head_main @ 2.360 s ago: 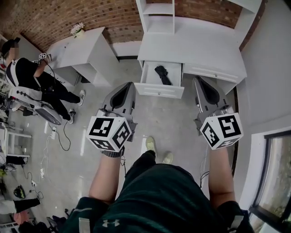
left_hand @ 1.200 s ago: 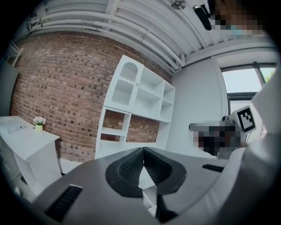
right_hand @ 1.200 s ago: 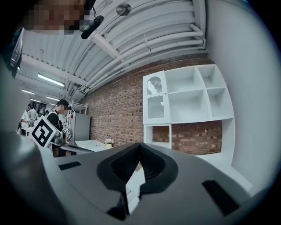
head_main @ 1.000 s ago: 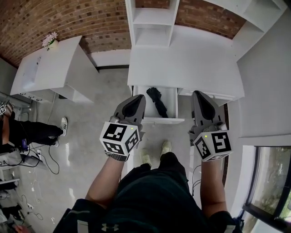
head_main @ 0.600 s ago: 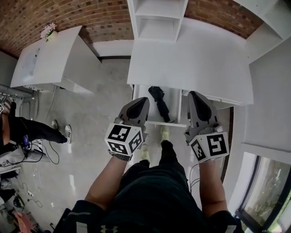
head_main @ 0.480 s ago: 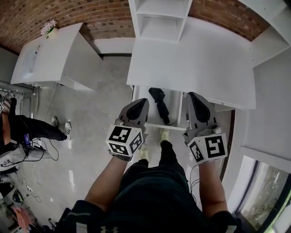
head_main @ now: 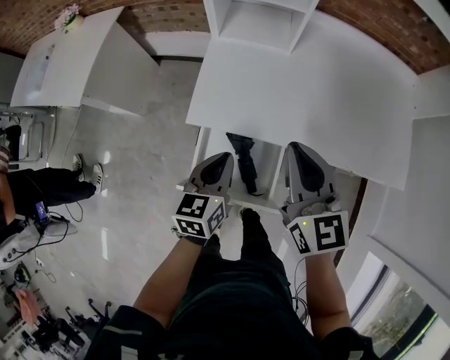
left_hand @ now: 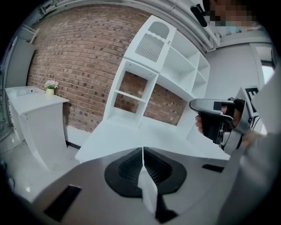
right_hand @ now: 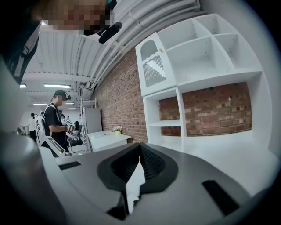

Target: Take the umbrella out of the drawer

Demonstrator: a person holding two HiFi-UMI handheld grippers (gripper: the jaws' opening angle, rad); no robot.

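Observation:
A folded black umbrella point(head_main: 245, 163) lies inside the open white drawer point(head_main: 247, 202) under the desk, its far end hidden beneath the desk top. My left gripper point(head_main: 225, 159) hovers over the drawer's left side, just left of the umbrella, jaws shut and empty. Over the drawer's right side, my right gripper point(head_main: 294, 149) is likewise shut with nothing held. In the left gripper view the left gripper point(left_hand: 142, 150) points across the desk top, with the right gripper point(left_hand: 216, 119) at the right. In the right gripper view the right gripper point(right_hand: 139, 147) faces the shelf unit.
The white desk top point(head_main: 309, 84) carries a white shelf unit point(head_main: 259, 20) against the brick wall. A second white desk point(head_main: 84, 60) with a small flower pot point(head_main: 68, 15) stands at the left. A person point(head_main: 39, 190) sits at the far left among cables.
The person has stepped up to the desk. Both grippers have come down and forward, from in front of the drawer to either side of the umbrella. Both stayed shut.

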